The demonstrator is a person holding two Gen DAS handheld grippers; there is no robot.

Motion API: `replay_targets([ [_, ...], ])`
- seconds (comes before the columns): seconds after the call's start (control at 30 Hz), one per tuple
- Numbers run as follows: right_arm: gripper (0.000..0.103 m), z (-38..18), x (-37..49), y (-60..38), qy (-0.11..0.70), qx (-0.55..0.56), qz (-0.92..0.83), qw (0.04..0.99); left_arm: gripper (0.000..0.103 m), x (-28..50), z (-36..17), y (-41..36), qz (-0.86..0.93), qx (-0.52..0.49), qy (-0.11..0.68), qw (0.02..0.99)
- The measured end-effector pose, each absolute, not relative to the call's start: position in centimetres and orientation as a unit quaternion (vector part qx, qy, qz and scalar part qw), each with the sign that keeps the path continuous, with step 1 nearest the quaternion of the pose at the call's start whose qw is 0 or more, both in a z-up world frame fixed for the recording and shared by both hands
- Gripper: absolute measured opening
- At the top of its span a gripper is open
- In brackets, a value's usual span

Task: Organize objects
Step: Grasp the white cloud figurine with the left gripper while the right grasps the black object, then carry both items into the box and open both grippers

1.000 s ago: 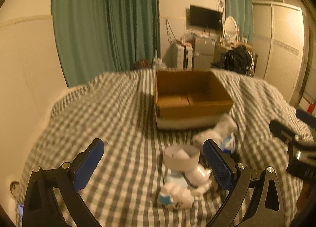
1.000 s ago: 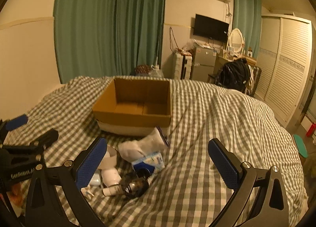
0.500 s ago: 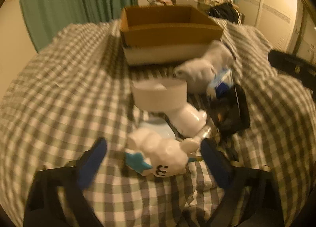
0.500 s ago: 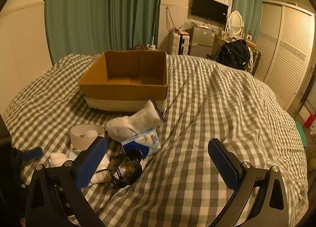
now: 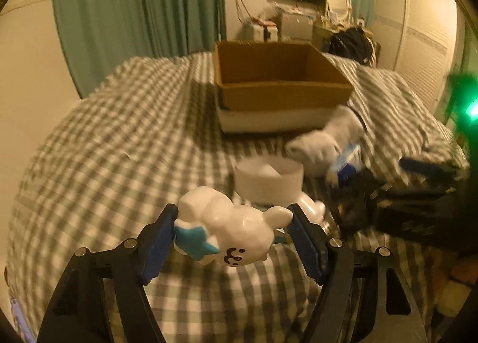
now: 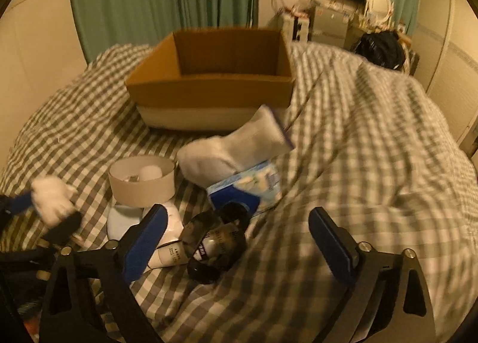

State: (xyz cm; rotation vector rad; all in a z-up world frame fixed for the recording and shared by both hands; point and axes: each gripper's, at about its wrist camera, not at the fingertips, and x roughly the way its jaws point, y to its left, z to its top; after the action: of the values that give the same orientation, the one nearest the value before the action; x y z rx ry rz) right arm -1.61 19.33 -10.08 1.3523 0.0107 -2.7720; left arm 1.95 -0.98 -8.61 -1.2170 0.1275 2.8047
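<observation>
The left gripper [image 5: 233,231] has its blue pads clamped on a white cloud-shaped toy [image 5: 227,231] with a blue star and a little smiling face — it hangs clear of the checked bedspread [image 5: 104,145], pinched from both sides. Over on the right, the right gripper [image 6: 236,243] sits with its fingers spread wide and nothing between them, poised just above the pile. And what a pile: a white paper ring [image 6: 142,180] stands upright with small white things inside, a white sock [image 6: 236,145] lies slumped over a blue tissue pack [image 6: 248,187], a white tube [image 6: 168,255] lies beside a dark crumpled wrapper [image 6: 213,246]. Beyond all that, the open cardboard box [image 6: 215,86] sits on the bed — its interior shows bare brown walls. From the right wrist view the toy shows at the far left edge, blurred, in the other gripper's grasp.
</observation>
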Motion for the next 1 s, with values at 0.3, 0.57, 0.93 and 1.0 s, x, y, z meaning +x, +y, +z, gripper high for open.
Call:
replay_targets([
  [0.3,0.058,-13.9,-3.4,16.8,0.046,0.501,-0.862,0.051,0.075,1.8,-7.8,-1.9,0.92,-0.389,0.033,0.037],
  [0.57,0.039,-12.5,-1.8,17.2,0.038,0.471,-0.879,0.054,0.075,2.1,-7.1,-2.4,0.924,-0.38,0.029,0.034],
  [0.93,0.028,-10.0,-0.9,17.0,0.035,0.429,-0.901,0.059,0.075,1.5,-6.6,-2.9,0.926,-0.375,0.021,0.036],
  [1.0,0.028,-8.6,-0.5,17.1,0.035,0.411,-0.909,0.063,0.075,1.1,-6.4,-3.0,0.926,-0.375,0.02,0.037],
])
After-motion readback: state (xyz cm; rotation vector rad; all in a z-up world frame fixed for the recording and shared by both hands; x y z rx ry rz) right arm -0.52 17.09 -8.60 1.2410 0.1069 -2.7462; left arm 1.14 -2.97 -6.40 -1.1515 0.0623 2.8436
